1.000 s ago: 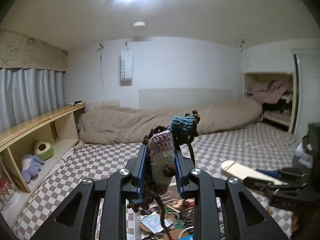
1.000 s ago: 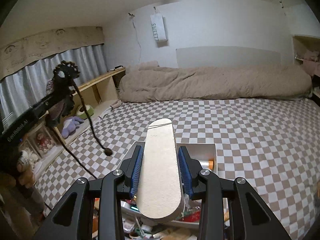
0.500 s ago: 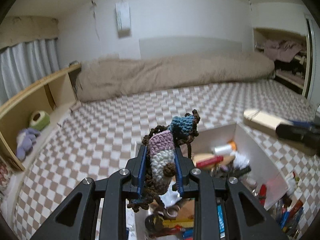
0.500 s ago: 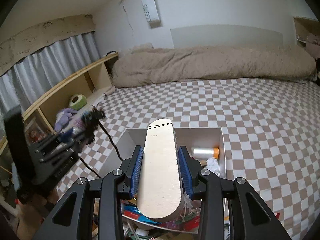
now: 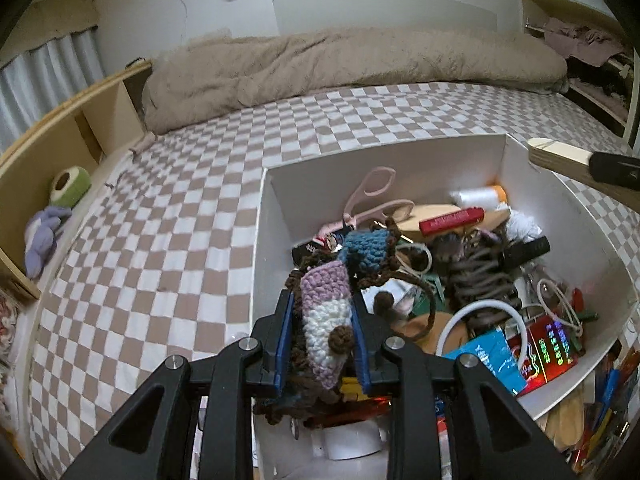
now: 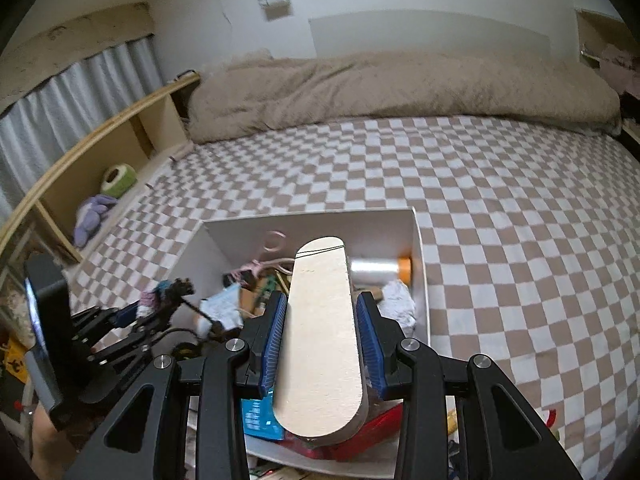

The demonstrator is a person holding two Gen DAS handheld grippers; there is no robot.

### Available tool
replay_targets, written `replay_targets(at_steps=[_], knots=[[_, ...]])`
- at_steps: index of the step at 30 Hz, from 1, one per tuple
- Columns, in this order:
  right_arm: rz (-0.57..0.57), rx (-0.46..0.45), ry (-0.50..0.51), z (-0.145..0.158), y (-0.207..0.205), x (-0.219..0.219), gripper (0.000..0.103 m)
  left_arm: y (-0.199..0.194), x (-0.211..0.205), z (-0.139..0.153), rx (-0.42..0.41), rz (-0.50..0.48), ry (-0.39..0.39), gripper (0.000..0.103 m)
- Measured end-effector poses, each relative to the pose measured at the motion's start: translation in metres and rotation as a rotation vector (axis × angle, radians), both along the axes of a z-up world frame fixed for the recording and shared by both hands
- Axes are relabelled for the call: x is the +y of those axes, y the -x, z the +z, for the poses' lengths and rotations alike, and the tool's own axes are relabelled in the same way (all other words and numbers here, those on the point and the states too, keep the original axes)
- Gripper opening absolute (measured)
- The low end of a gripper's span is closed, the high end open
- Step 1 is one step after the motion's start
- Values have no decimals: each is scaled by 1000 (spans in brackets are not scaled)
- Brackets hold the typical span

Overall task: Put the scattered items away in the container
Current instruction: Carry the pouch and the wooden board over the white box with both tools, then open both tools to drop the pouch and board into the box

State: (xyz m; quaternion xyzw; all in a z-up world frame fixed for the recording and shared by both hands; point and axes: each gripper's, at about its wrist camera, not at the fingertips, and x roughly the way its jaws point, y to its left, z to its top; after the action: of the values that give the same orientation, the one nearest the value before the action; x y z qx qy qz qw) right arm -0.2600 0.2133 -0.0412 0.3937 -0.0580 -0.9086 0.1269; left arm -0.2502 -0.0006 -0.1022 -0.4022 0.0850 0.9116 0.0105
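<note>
- Already, in the left wrist view, you are holding the crocheted pouch (image 5: 324,320) in the left gripper (image 5: 322,330), jaws nearly closed on it, over the well-filled white box (image 5: 276,216); releasing it is pending.
- In the right wrist view, your right gripper (image 6: 322,332) is clamping the wooden board (image 6: 322,336) above the box; loose bits are lying outside.

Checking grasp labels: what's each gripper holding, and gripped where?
Left gripper clamps the crocheted pouch across its sides, near the button. Right gripper clamps the flat wooden board by its long edges, around mid-length.
</note>
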Motion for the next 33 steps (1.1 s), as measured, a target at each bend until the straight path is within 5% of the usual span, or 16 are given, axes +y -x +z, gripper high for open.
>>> replay_targets(at_steps=[8, 20, 28, 30, 31, 32, 33], knots=[[6, -95, -46, -19, 40, -5, 37, 1, 0, -8, -14, -26, -33, 27], [190, -280, -75, -54, 103, -53, 37, 0, -7, -12, -26, -62, -79, 27], [197, -334, -280, -78, 131, -57, 37, 2, -5, -15, -33, -82, -86, 28], [156, -306, -387, -79, 136, -52, 52, 1, -4, -16, -32, -82, -71, 46], [138, -288, -429, -77, 137, -49, 81, 0, -4, -15, -26, -80, -65, 50], [134, -268, -447, -73, 135, -47, 92, -2, -4, -14, -17, -79, -61, 56], [143, -253, -435, -69, 132, -44, 92, -3, -4, -13, -11, -78, -60, 57]])
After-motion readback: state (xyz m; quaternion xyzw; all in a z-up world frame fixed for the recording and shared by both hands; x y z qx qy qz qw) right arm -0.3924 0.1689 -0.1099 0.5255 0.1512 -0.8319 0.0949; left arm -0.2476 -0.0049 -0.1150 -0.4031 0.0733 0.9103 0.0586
